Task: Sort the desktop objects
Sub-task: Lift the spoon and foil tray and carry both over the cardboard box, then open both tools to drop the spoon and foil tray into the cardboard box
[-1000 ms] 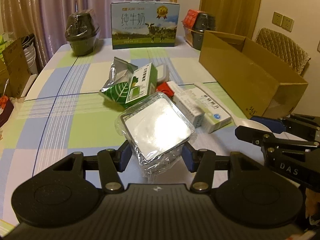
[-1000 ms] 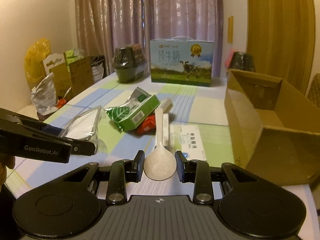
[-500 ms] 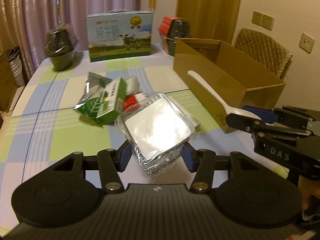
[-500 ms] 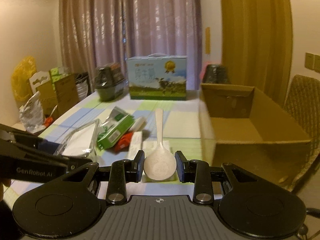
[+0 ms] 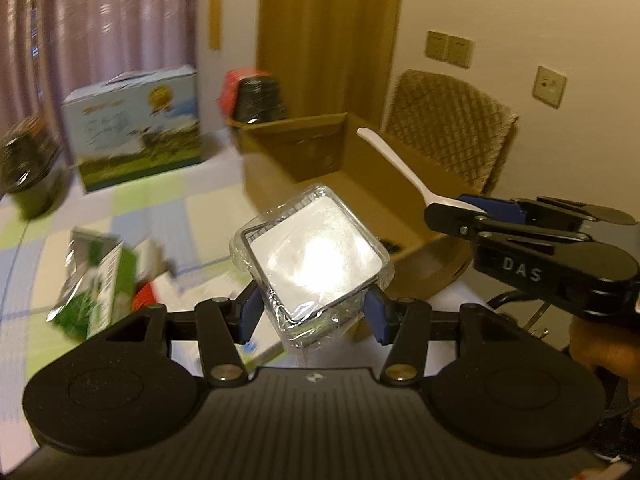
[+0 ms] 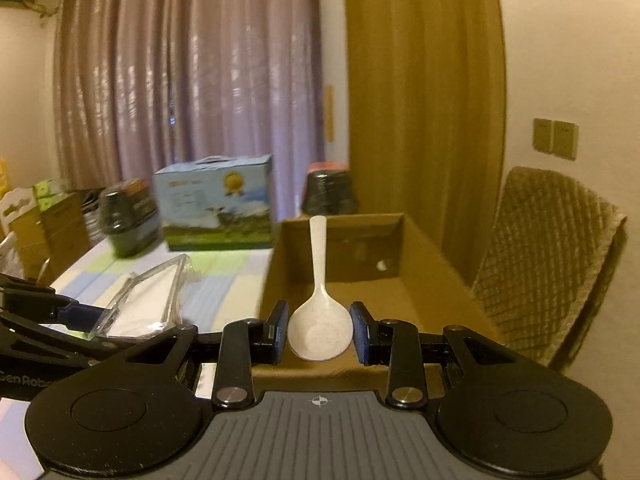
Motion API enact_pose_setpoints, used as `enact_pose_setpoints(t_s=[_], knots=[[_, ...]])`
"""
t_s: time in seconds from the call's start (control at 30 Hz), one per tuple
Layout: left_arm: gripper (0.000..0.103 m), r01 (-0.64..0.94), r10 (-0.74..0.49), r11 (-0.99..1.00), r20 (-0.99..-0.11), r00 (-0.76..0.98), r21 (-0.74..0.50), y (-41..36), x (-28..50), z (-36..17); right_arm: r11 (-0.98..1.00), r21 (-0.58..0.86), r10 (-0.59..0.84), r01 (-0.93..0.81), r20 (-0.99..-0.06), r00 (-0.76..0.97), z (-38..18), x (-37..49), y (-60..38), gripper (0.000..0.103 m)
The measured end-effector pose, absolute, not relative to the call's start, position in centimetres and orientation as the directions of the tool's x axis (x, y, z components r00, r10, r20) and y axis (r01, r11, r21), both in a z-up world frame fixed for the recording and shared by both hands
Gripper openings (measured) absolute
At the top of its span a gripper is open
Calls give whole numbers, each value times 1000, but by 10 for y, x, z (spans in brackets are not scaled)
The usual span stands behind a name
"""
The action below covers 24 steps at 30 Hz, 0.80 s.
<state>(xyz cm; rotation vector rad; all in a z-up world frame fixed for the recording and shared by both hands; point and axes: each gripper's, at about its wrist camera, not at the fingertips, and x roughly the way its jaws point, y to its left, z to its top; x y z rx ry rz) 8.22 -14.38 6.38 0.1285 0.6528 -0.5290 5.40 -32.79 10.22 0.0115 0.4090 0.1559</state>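
Observation:
My left gripper [image 5: 314, 312] is shut on a square clear plastic box [image 5: 312, 246] with white contents, wrapped in film and lifted above the table. My right gripper [image 6: 320, 332] is shut on the bowl of a white plastic spoon [image 6: 318, 308], whose handle points forward over the open cardboard box [image 6: 360, 248]. In the left wrist view the spoon [image 5: 400, 164] and the right gripper [image 5: 472, 210] hang over the cardboard box [image 5: 304, 148] to the right. The clear plastic box [image 6: 152, 300] and the left gripper [image 6: 86, 318] show at the left of the right wrist view.
A green packet [image 5: 100, 280] and flat cartons lie on the checked tablecloth [image 5: 152, 208]. A blue milk carton case [image 5: 132, 128] and dark wrapped pots [image 5: 256, 92] stand at the back. A wicker chair [image 5: 448, 132] stands behind the cardboard box.
Both grippers have risen and swung right, from the pile of items on the table to the cardboard box, each keeping its hold. The spoon's handle now reaches over the box's inside.

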Motion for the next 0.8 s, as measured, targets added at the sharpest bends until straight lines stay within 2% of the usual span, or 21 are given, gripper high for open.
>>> enact_pose_setpoints(t_s=[0.37,0.8], knots=[[48,568,-482,821,-599,639,-55,-207,132,71,995,46,96,-84,-401,911,98,92,-372,30],[49,576,-499,811,-630,595,-98,-239,167,44,996,81,74,-44,-424,903,81,112,-394,30]])
